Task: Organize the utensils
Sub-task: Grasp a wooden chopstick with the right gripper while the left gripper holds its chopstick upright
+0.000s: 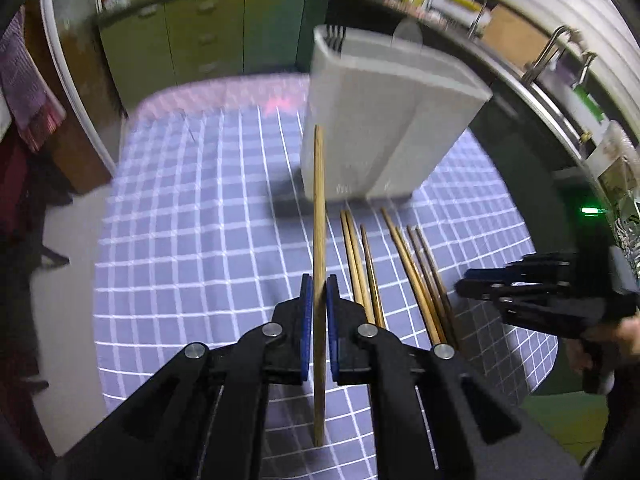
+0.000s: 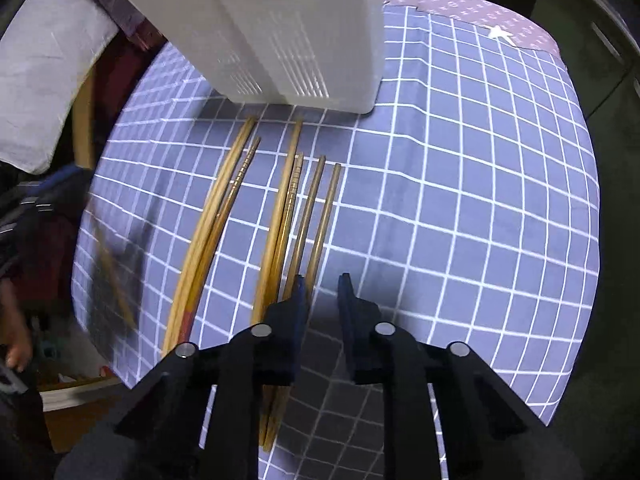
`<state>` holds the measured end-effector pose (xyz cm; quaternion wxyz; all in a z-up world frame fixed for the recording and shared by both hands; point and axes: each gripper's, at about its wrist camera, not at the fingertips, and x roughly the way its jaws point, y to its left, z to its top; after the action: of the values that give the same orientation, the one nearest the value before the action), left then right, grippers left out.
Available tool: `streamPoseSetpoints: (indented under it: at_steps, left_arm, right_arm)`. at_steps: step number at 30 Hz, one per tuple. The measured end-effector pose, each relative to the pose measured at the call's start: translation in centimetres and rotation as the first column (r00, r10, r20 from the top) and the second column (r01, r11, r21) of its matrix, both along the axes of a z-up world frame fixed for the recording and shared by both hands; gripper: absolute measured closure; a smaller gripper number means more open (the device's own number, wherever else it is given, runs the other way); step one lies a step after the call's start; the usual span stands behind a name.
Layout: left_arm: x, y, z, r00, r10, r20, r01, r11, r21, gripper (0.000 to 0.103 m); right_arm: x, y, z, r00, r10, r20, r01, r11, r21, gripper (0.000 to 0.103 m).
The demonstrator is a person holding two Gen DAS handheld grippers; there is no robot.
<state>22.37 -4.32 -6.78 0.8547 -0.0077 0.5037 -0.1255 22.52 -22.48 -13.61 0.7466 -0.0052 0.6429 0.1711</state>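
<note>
My left gripper [image 1: 319,286] is shut on a single wooden chopstick [image 1: 319,208] and holds it upright above the checked tablecloth, in front of the white utensil holder [image 1: 380,120]. Several wooden chopsticks [image 1: 400,272] lie on the cloth just right of it. In the right wrist view the same chopsticks [image 2: 288,216] lie in front of the holder [image 2: 288,32]. My right gripper [image 2: 322,286] is open and empty, low over their near ends. It also shows at the right edge of the left wrist view [image 1: 520,292].
The blue checked tablecloth [image 2: 460,200] covers the table. Green cabinets [image 1: 208,36] stand behind it and a counter with a sink tap [image 1: 556,52] runs along the right. Hanging cloths [image 1: 28,84] are at the left.
</note>
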Motion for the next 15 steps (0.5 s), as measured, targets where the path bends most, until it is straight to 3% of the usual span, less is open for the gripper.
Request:
streamPoseSetpoints:
  at_steps: [6, 15]
  left_arm:
    - [-2.5, 2.0, 2.3, 0.995, -0.003, 0.104, 0.004, 1.000, -0.007, 0.096]
    - [-4.4, 2.9, 3.7, 0.987, -0.013, 0.160, 0.014, 1.000, -0.006, 0.096]
  right_arm:
    - [0.8, 1.7, -1.3, 0.999, 0.007, -0.038, -0.010, 0.997, -0.070, 0.088]
    - [1.3, 4.3, -2.3, 0.999, 0.005, -0.048, -0.013, 0.987, -0.159, 0.088]
